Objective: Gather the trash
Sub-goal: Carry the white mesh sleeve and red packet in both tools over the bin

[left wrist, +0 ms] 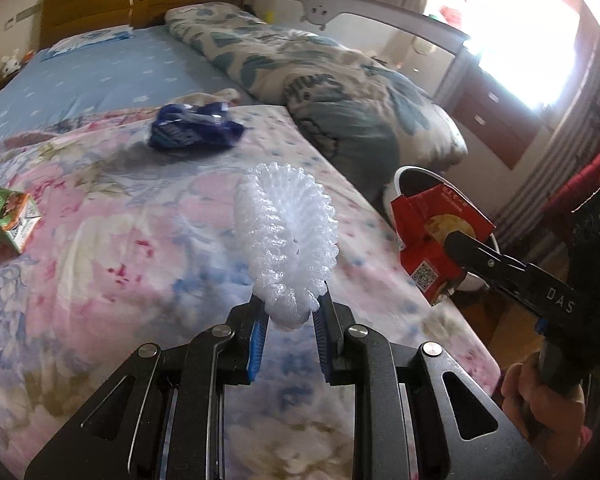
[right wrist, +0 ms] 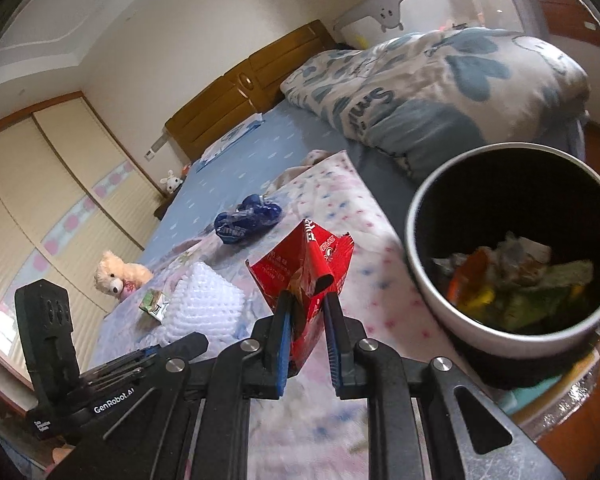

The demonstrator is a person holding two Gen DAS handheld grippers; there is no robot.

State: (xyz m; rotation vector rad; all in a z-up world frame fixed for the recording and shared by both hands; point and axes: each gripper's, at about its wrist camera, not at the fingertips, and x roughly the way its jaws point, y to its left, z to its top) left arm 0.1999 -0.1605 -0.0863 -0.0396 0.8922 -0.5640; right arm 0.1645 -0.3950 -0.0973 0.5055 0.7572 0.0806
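Note:
My left gripper (left wrist: 290,312) is shut on a white foam fruit net (left wrist: 286,240) and holds it above the floral quilt (left wrist: 100,240). My right gripper (right wrist: 308,312) is shut on a torn red snack box (right wrist: 306,272), which also shows in the left wrist view (left wrist: 432,240) at the bed's right edge. A round trash bin (right wrist: 420,264) with several scraps inside stands just right of the red box. A crumpled blue wrapper (left wrist: 194,126) and a small green carton (left wrist: 10,216) lie on the quilt. The foam net (right wrist: 204,300) shows left of the right gripper.
A rolled blue-and-white duvet (left wrist: 340,92) lies along the bed's right side. A wooden headboard (left wrist: 132,0) is at the back. A teddy bear (right wrist: 118,278) sits at the bed's left edge. A wardrobe (right wrist: 40,200) lines the left wall.

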